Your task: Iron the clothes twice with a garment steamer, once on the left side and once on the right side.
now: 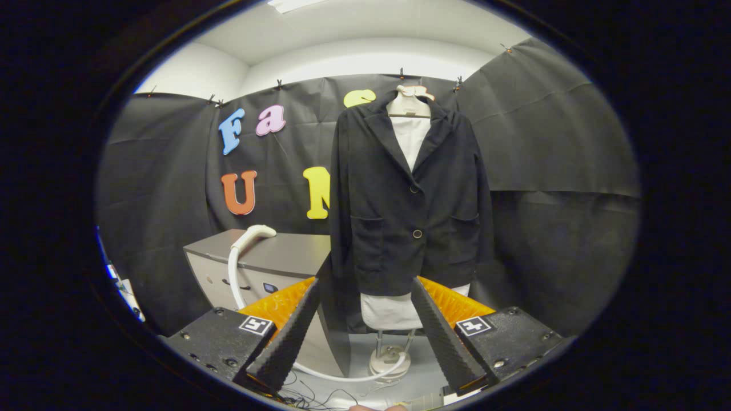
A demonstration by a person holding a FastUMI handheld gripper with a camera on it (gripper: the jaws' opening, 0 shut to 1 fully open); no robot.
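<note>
Our tongs (365, 328) stand wide open with nothing between the two fingers (288, 337); each finger is a long wedge with a ridged, sawtooth-textured inner face, and each is mounted on a flat block with screws and a small square marker on top.

Looking forward along them, we see a dark jacket (408, 200) well beyond the fingertips, hung on a pale hanger (412, 91) over a white dress form (410, 134). The jacket is a matte, slightly fuzzy woven cloth with broad lapels, two round buttons down the front and a patch pocket on each side. The form's white cloth shows in the V of the neckline and again as a rounded hem below the jacket, right between our fingers. Under it a thin metal pole drops to a round base (389, 361) on the pale floor.

Left of the jacket stands a grey cabinet (268, 257) with a flat, smooth top. The steamer head (254, 234), a smooth white curved handle, rests on the near left edge of that top, and its white ribbed hose (233, 279) hangs down the cabinet front and loops across the floor to the base.
</note>
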